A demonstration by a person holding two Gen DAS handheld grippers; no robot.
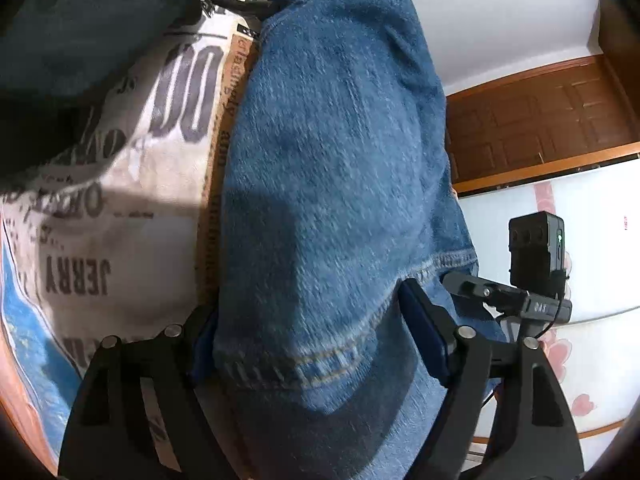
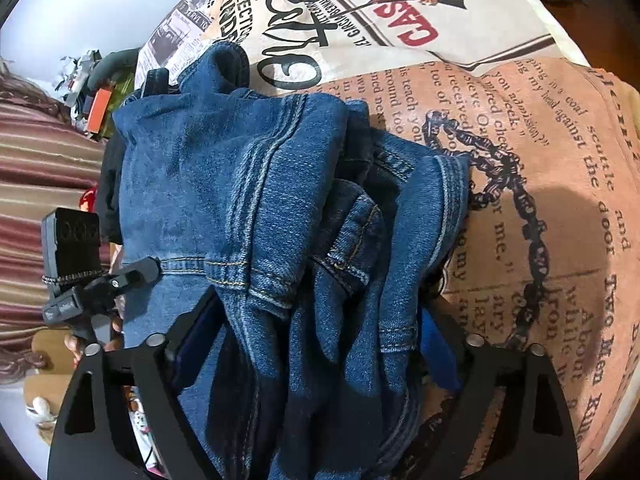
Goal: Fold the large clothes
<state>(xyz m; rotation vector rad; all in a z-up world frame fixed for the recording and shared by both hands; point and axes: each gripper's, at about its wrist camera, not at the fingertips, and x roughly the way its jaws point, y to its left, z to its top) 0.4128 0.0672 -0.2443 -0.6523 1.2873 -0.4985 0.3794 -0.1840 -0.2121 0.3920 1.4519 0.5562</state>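
Your left gripper (image 1: 316, 344) holds a thick hem of the jeans (image 1: 332, 152) between wide jaws; your right gripper (image 2: 316, 344) clamps a bunched part of the jeans (image 2: 240, 200). The denim hangs over the printed cover (image 2: 540, 160). You seem mid-fold; next, lay it down flat and evenly.

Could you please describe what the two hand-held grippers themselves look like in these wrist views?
The left hand-held gripper and the right hand-held gripper match: black angular finger arms with silver round pivot bolts and blue pads on the inner faces. Each view also shows the other unit's black box-shaped camera on a black bracket.
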